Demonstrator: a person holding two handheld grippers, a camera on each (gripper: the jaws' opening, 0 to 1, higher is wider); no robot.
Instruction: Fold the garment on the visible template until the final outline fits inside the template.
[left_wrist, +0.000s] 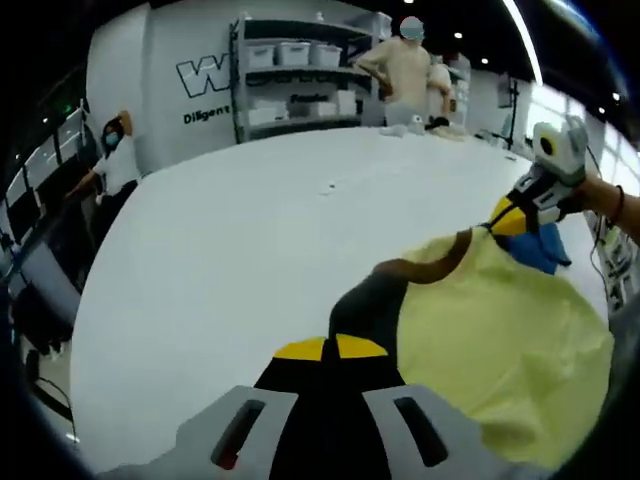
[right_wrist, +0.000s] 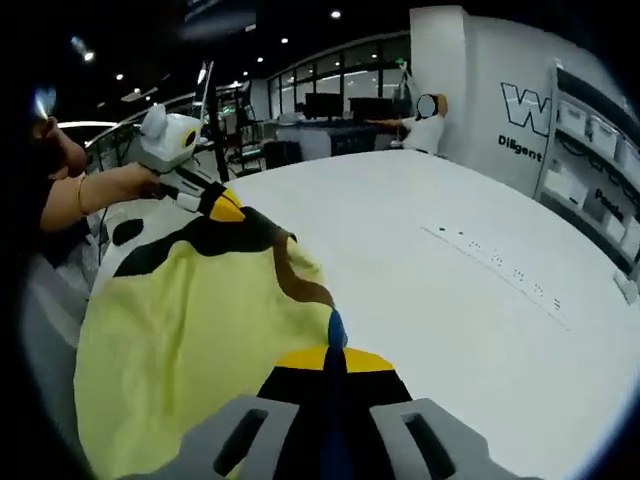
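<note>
We hold the yellow garment (left_wrist: 500, 340) stretched above the white desk (left_wrist: 250, 250), left claw (left_wrist: 331, 348) clamped on its dark collar edge, right claw (right_wrist: 333, 357) pinching a blue part.

Room: large white desk (left_wrist: 250, 230), broad and curved at its edge. Grey metal shelving (left_wrist: 300, 75) against a white wall (left_wrist: 165, 60) with dark lettering, holding white storage bins (left_wrist: 295, 52). Black ceiling with small spotlights and a long strip light (left_wrist: 522, 38). Windows (right_wrist: 350, 75) and monitors (right_wrist: 325, 103) at far side.
</note>
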